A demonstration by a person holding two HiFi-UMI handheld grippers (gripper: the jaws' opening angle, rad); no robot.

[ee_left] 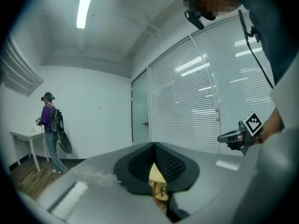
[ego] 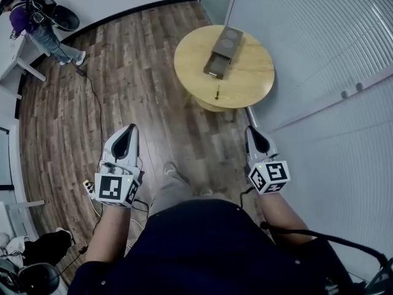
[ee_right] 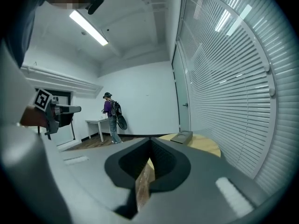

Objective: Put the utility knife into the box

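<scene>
A round wooden table [ego: 252,78] stands ahead of me on the wood floor. On it lies a grey-brown box [ego: 223,51] with its drawer pulled out toward me. The small utility knife [ego: 217,92] rests near the table's front edge, apart from the box. Both grippers hang near my body, well short of the table. My left gripper [ego: 130,129] is shut and empty, its jaws meeting in the left gripper view [ee_left: 154,146]. My right gripper [ego: 250,129] is shut and empty too [ee_right: 150,141]. The right gripper view shows the box [ee_right: 182,136] on the table [ee_right: 208,146] ahead.
A glass wall with white blinds [ego: 319,54] runs along the right, close to the table. A person in purple [ego: 27,20] stands by a white desk [ego: 15,57] at the far left. A black cable [ego: 98,106] trails across the floor. My own foot [ego: 170,168] shows between the grippers.
</scene>
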